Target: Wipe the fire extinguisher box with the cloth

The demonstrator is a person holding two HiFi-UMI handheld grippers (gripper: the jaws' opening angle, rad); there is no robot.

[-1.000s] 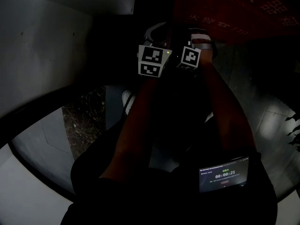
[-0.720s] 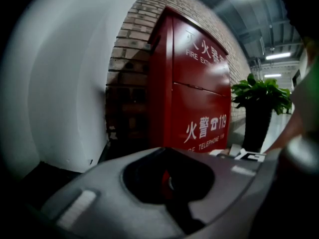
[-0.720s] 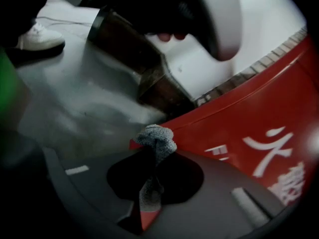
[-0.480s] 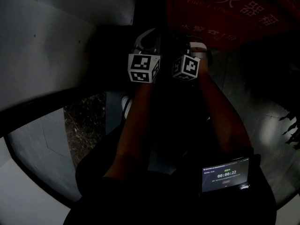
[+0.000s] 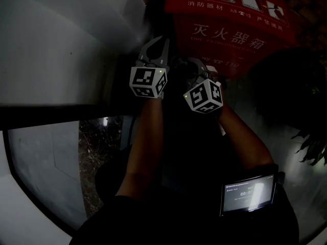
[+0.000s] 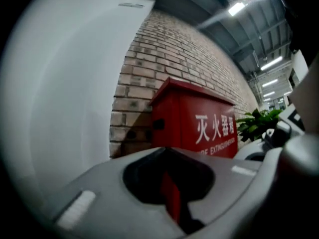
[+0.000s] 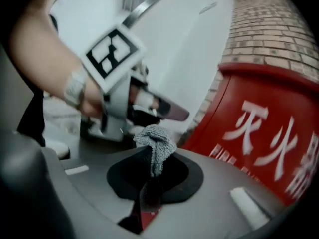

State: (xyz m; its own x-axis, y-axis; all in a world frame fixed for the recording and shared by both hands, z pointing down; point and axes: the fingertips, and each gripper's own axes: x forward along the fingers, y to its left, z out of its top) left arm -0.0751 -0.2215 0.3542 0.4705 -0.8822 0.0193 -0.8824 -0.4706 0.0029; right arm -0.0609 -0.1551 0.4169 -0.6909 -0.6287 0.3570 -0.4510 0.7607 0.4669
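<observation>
Two pairs of tongs reach forward in the dim head view. The left tongs [image 5: 156, 47] sit at about twelve o'clock of the frame and the right tongs [image 5: 193, 70] just beside them toward one o'clock. Each carries its marker cube nearer the person. The red fire extinguisher box [image 5: 230, 24] fills the one o'clock area just past the tips; whether either tip touches it cannot be told. A white wall [image 5: 56, 50] runs along at ten o'clock. A lit screen [image 5: 248, 198] is at five o'clock and plant leaves [image 5: 312, 149] at four o'clock.

From the left gripper view, the left tongs [image 6: 166, 154] are pressed together with nothing between them. The fire extinguisher box [image 6: 199, 128] stands upright ahead at about one o'clock, against a brick wall [image 6: 164, 59]. The white wall [image 6: 65, 83] is at nine o'clock and the plant [image 6: 259, 121] at three o'clock.

From the right gripper view, the right tongs [image 7: 152, 161] are pinching a grey cloth [image 7: 155, 142], whose bunched end pokes up past the tips. The left tongs [image 7: 164, 111] lie at eleven o'clock, near the cloth but apart from it. The fire extinguisher box [image 7: 269, 128] is at three o'clock, also apart from the cloth.
</observation>
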